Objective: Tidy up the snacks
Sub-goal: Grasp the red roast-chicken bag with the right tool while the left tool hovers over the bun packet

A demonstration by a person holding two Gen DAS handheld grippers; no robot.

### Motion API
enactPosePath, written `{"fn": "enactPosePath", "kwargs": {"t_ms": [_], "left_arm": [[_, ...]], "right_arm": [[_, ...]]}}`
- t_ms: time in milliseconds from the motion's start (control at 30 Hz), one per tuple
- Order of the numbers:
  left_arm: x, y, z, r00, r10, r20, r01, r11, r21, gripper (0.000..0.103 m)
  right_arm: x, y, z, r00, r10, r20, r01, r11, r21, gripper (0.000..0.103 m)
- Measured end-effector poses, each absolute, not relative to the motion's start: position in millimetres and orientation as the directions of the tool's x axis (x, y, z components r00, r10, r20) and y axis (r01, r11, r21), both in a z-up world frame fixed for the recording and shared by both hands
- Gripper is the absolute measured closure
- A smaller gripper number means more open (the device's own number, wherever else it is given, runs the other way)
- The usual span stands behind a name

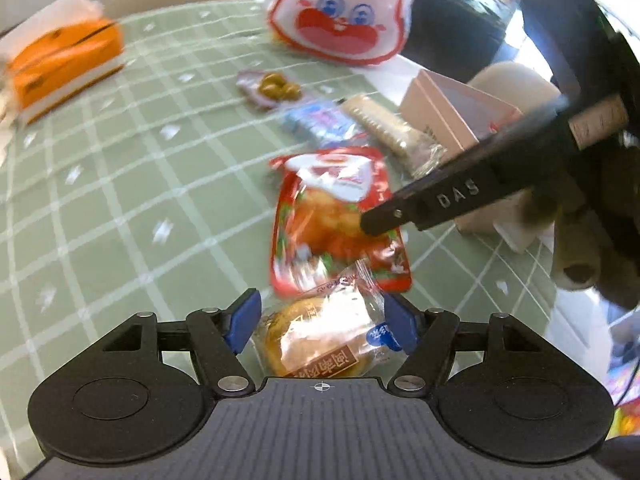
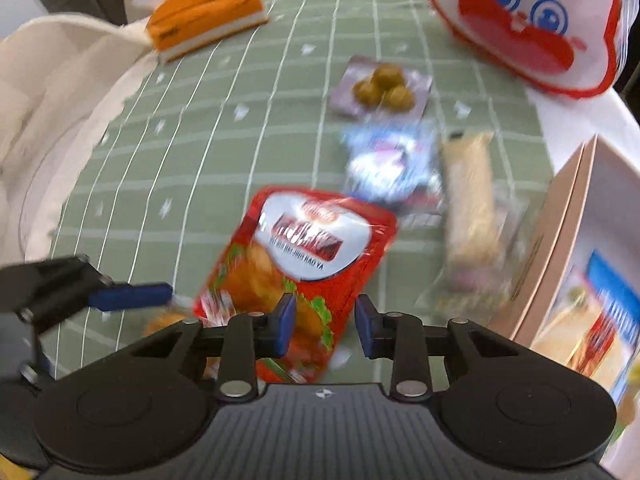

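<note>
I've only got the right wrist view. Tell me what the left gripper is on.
Observer: A clear-wrapped round bun lies between the left gripper's blue pads.
Operator: Report its jaws.
Observer: Open. The wrapper reaches one pad, and the other looks apart from it.
Operator: Describe my right gripper from outside.
Observer: In the left wrist view, one finger of the right gripper points at the middle of the red snack packet.

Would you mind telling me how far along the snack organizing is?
Early stage. The pink box at the table's edge already holds some packets. The left hand-held gripper is open around a wrapped bun; the right hand-held gripper is open over the red snack packet. Several snacks remain loose.
</note>
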State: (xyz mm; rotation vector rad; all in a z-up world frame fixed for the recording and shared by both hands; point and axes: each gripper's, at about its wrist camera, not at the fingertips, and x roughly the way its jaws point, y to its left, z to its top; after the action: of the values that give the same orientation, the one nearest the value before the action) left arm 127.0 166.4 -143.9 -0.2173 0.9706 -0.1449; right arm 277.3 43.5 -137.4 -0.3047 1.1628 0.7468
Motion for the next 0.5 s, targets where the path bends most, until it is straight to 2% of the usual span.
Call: {"fn": "enactPosePath", "kwargs": {"t_ms": [33,100,133,167,300,333,400,500], "left_arm": [[120,169,-144,0.56,-0.211,-0.801,0.008,0.968,-0.25,0.03],[110,174,-144,0.566,-0.187,-0.803,-0.026,0.97,-0.243,0.03],[106,175,-143,0.571,-0.174,-0.802,-0.041,0.97,-0.24,0.03],[101,175,-143,0.576,-0.164,-0.801,-0.05,0.971,-0.235,0.03],[87,169,-142,0.594,-0.131,-0.794,-0.042,0.98,-0.193,0.03],[85,167,-142,0.598,-0.121,-0.792,-0.045,0.982,-0.184,0.03],[78,163,-142,0.606,-0.106,-0.788,-0.045,0.985,-0.167,0.03],[69,162,-141,0.616,-0.106,-0.78,-0.047,0.984,-0.171,0.03]], "right_arm": [[272,43,-137,0.206,0.384,-0.9,-0.656,0.736,0.164,0.069],[269,44,-136,0.231,0.406,-0.884,-0.6,0.775,0.199,0.057],[269,46,-137,0.24,0.415,-0.878,-0.563,0.796,0.222,0.043],[270,48,-138,0.25,0.426,-0.869,-0.509,0.822,0.256,0.033],[277,64,-145,0.284,0.415,-0.865,-0.323,0.89,0.321,0.03],[277,70,-146,0.286,0.409,-0.867,-0.308,0.896,0.321,0.025],[275,86,-147,0.309,0.388,-0.868,-0.34,0.898,0.28,0.02],[266,114,-151,0.347,0.288,-0.893,-0.457,0.883,0.107,0.016]]}}
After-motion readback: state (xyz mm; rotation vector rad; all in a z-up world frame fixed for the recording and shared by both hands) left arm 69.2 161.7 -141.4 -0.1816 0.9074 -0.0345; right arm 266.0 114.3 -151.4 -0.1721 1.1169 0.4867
